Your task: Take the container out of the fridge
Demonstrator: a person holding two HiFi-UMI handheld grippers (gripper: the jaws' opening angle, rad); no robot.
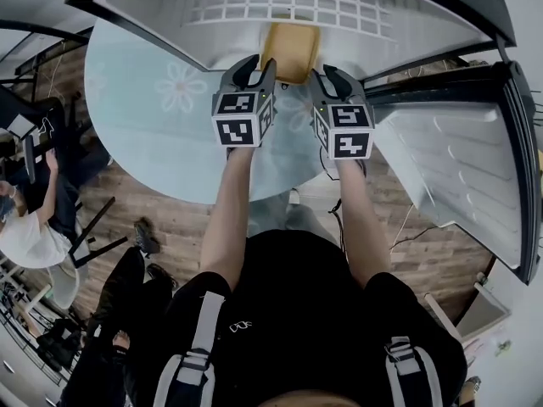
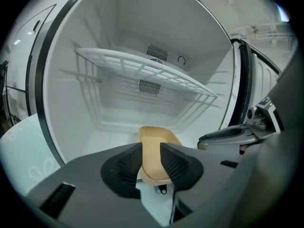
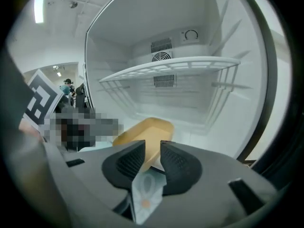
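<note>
A shallow tan container (image 1: 290,51) lies at the front lip of the open white fridge (image 1: 153,2), its near end over the pale blue table (image 1: 153,117). My left gripper (image 1: 259,68) is at its near left corner and my right gripper (image 1: 331,75) at its near right corner. In the left gripper view the container (image 2: 159,141) has its rim in the gap of the left gripper (image 2: 151,151), whose jaws stand wide. In the right gripper view the container's (image 3: 142,132) corner shows between the parted jaws of the right gripper (image 3: 152,148), with a sliver of space beside one pad.
A white wire shelf (image 2: 142,70) spans the fridge above the container. The fridge door (image 1: 458,168) hangs open to the right. A person (image 1: 25,227) sits at the left by a black chair (image 1: 93,236) on the wood floor.
</note>
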